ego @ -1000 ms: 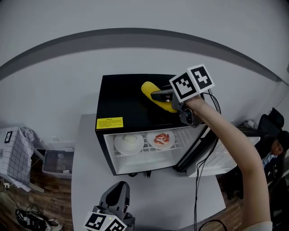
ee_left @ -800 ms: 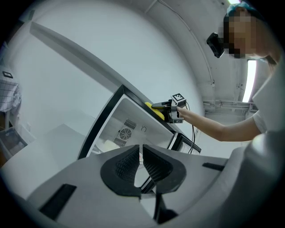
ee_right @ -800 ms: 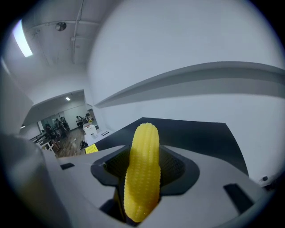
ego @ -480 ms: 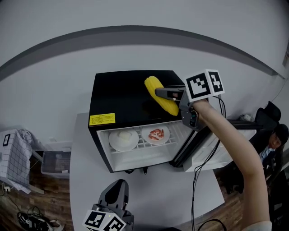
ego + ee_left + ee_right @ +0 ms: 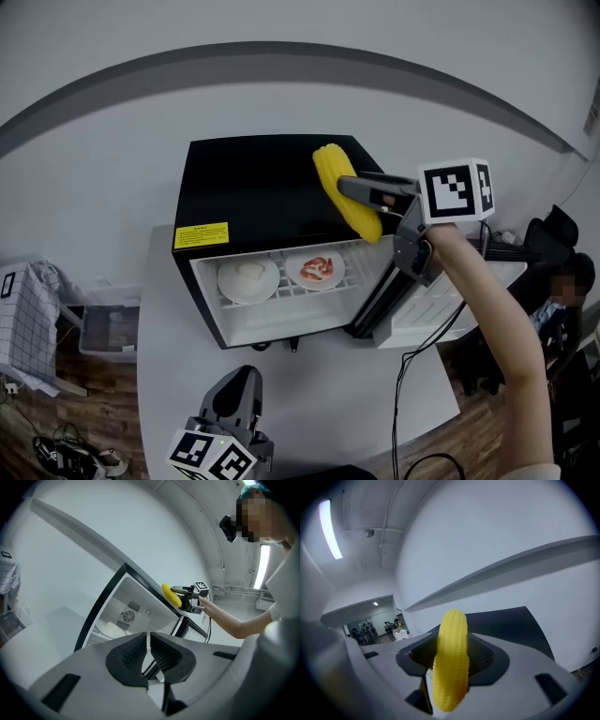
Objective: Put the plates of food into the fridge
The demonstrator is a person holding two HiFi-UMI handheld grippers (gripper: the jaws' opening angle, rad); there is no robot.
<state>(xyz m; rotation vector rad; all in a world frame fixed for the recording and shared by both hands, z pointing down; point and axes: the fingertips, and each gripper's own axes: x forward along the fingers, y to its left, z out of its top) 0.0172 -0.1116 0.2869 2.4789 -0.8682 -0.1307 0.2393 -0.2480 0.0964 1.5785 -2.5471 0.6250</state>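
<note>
Plates of food lie past the near left gripper, whose jaws are almost together on nothing. The two sit side by side on a shelf in the open fridge. Farther right, over the fridge's black top, the right gripper pinches a yellow corn cob.

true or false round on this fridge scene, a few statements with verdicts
1. The right tongs grip a corn cob. True.
2. The fridge has its door shut. False: the door stands open.
3. A plate of white food and a plate of red food sit side by side inside the fridge. True.
4. The left tongs hold a plate. False: they are closed on nothing.
5. The corn cob lies inside the fridge. False: it is held above the fridge's black top.
</note>
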